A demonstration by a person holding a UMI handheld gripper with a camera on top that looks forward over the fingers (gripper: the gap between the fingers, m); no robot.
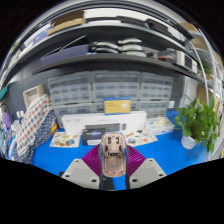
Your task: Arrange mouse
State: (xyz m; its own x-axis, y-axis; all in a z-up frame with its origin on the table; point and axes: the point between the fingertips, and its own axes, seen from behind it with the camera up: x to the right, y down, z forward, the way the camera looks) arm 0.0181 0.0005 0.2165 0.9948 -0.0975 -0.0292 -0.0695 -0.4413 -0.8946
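Note:
A beige computer mouse [112, 154] sits between my gripper's [112, 163] two fingers, lengthwise along them, above the blue table surface [55, 158]. The purple pads [93, 158] press against both of its sides, so the gripper is shut on the mouse. The mouse's nose points away from me toward a white keyboard [100, 123] that lies across the table beyond the fingers.
Behind the keyboard stand grey drawer cabinets [110, 93] under shelves with stacked items. A green plant [197, 122] in a white pot is at the right. Patterned cloth [32, 128] hangs at the left. Small plates [66, 141] lie left of the fingers.

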